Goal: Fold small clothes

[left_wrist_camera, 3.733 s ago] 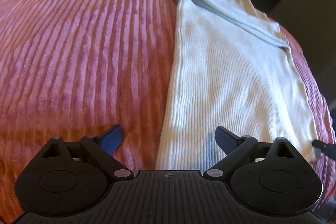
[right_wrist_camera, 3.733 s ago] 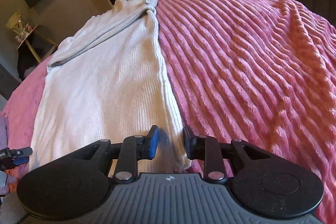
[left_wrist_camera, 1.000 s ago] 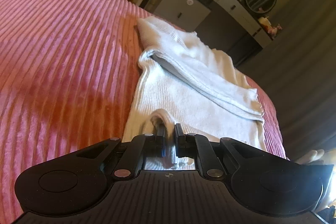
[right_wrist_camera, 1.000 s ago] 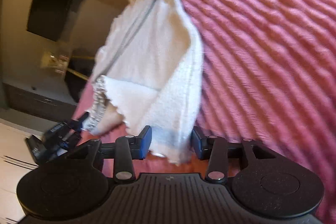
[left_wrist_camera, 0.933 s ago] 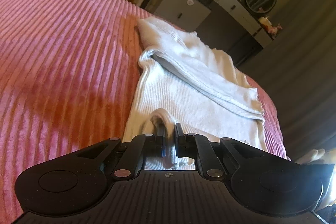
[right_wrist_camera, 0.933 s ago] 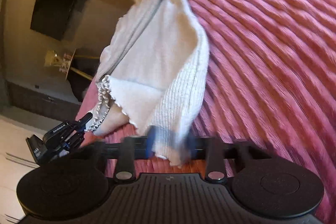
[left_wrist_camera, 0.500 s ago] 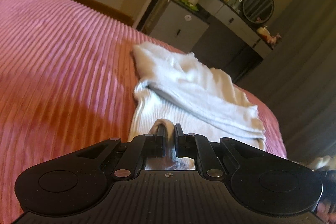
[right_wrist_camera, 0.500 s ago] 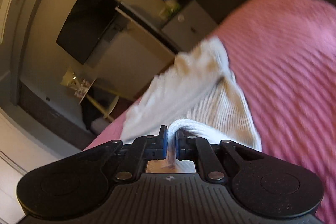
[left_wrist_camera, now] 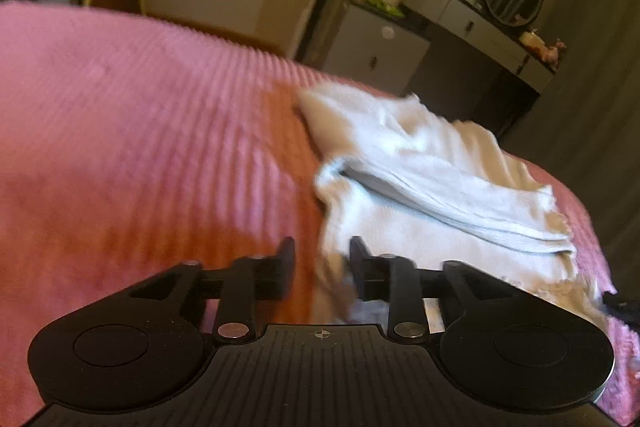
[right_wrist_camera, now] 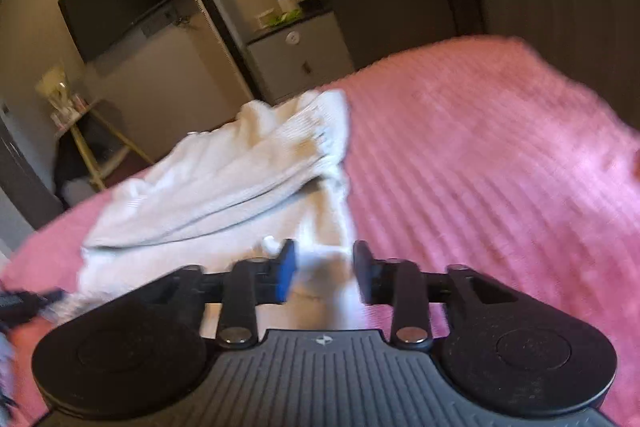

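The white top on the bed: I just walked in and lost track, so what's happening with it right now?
A person with two handheld grippers is folding a white top on a pink blanket. The near end looks doubled over toward the far end. The left gripper and right gripper are both open, each at a near corner with cloth between its fingers but not clamped, so the top appears just released.
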Available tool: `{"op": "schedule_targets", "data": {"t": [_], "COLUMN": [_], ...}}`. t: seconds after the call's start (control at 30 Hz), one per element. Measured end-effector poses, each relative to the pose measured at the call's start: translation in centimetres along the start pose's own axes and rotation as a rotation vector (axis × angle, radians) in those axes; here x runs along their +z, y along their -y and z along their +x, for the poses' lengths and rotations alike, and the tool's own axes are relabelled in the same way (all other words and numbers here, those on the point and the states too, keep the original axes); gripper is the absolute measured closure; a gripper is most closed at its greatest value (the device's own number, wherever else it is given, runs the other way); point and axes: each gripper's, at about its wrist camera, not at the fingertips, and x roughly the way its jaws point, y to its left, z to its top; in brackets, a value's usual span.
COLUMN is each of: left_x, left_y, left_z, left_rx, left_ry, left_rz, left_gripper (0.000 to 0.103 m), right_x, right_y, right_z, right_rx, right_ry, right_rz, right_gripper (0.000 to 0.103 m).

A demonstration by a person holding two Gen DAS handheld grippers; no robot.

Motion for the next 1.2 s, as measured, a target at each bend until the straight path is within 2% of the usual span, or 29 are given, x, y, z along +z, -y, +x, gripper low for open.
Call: {"op": "schedule_targets", "data": {"t": [0.07, 0.13, 0.2, 0.27, 0.37, 0.5, 0.53, 0.57, 0.6, 0.63, 0.67, 0.7, 0.87, 0.9, 0.97, 1.13, 1.2], "left_x": [0.1, 0.1, -0.1, -0.3, -0.6, -0.7, -0.6, -0.7, -0.5, -0.4, -0.2, -0.1, 0.0, 0.0, 0.2, 0.6, 0.6], "left_y": [0.0, 0.1, 0.3, 1.0, 2.3, 3.2, 3.5, 3.8, 4.0, 4.0, 4.0, 3.9, 4.1, 4.3, 4.4, 5.4, 5.7], "left_z": [-0.9, -1.3, -1.2, -0.5, 1.1, 2.8, 3.1, 3.1, 3.2, 3.4, 3.7, 3.8, 4.0, 3.9, 4.0, 3.3, 3.3], "left_rx": [-0.003, -0.052, -0.119, -0.166, -0.113, -0.116, -0.108, -0.096, -0.085, -0.078, -0.073, -0.074, -0.078, -0.074, -0.078, -0.076, -0.091], "left_ry": [0.025, 0.018, -0.016, -0.066, -0.092, -0.12, -0.115, -0.105, -0.098, -0.099, -0.099, -0.097, -0.104, -0.101, -0.098, -0.053, -0.064], "left_rz": [0.054, 0.094, 0.114, 0.149, 0.198, 0.195, 0.205, 0.214, 0.222, 0.223, 0.22, 0.219, 0.27, 0.28, 0.279, 0.316, 0.332], "left_gripper": [0.068, 0.058, 0.041, 0.039, 0.039, 0.043, 0.044, 0.055, 0.074, 0.079, 0.085, 0.087, 0.088, 0.082, 0.078, 0.078, 0.078], "right_x": [0.2, 0.3, -0.1, -0.6, -1.0, -0.7, -0.6, -0.5, -0.4, -0.4, -0.3, -0.3, -0.7, -0.8, -0.7, -0.4, -0.5], "right_y": [0.9, 1.5, 1.5, 1.2, 0.9, 0.1, -0.4, -0.8, -1.2, -1.5, -1.5, -1.5, -2.1, -2.2, -2.2, -2.8, -3.1], "right_z": [-0.6, -0.3, 0.5, 1.1, 1.9, 2.5, 2.4, 2.3, 2.2, 2.1, 2.1, 2.1, 2.4, 2.7, 3.4, 4.4, 4.3], "right_rx": [0.011, 0.056, 0.103, 0.117, 0.097, 0.106, 0.108, 0.111, 0.106, 0.101, 0.103, 0.119, 0.133, 0.127, 0.107, 0.088, 0.082], "right_ry": [0.009, -0.019, -0.064, -0.092, -0.098, -0.104, -0.101, -0.093, -0.084, -0.079, -0.076, -0.077, -0.087, -0.099, -0.126, -0.148, -0.143], "right_rz": [0.032, 0.042, 0.042, 0.043, 0.031, -0.001, -0.031, -0.056, -0.085, -0.104, -0.111, -0.11, -0.139, -0.149, -0.16, -0.218, -0.24], "right_gripper": [0.06, 0.055, 0.052, 0.052, 0.052, 0.054, 0.061, 0.072, 0.076, 0.087, 0.09, 0.09, 0.086, 0.084, 0.077, 0.077, 0.079]}}
